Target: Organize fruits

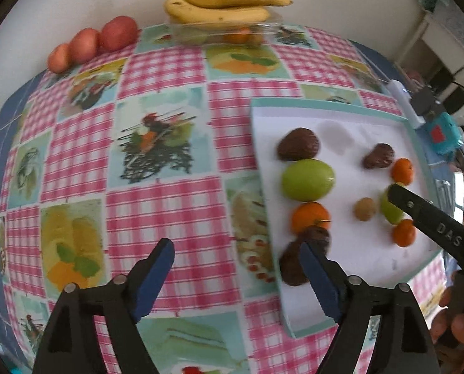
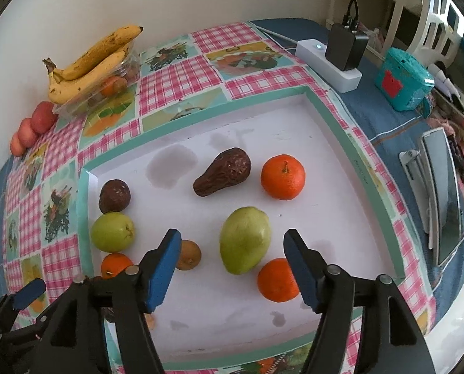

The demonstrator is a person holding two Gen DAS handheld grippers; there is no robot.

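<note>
Both grippers hover open and empty above the white tray (image 2: pixel 325 118): right gripper (image 2: pixel 232 268) straddles the green pear (image 2: pixel 244 240); centring before closing avoids nudging the near orange (image 2: pixel 277 280). Left gripper (image 1: pixel 236 275) hangs wide over the tray's left edge.

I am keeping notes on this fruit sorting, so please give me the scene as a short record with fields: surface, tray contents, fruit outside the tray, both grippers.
surface: checked tablecloth
tray: white tray, teal rim
left column in tray: dark avocado, green apple, orange
middle of tray: long avocado, green pear, kiwi, two oranges
outside tray: bananas on clear container, red apples
left gripper: open, empty
right gripper: open, above the pear
</note>
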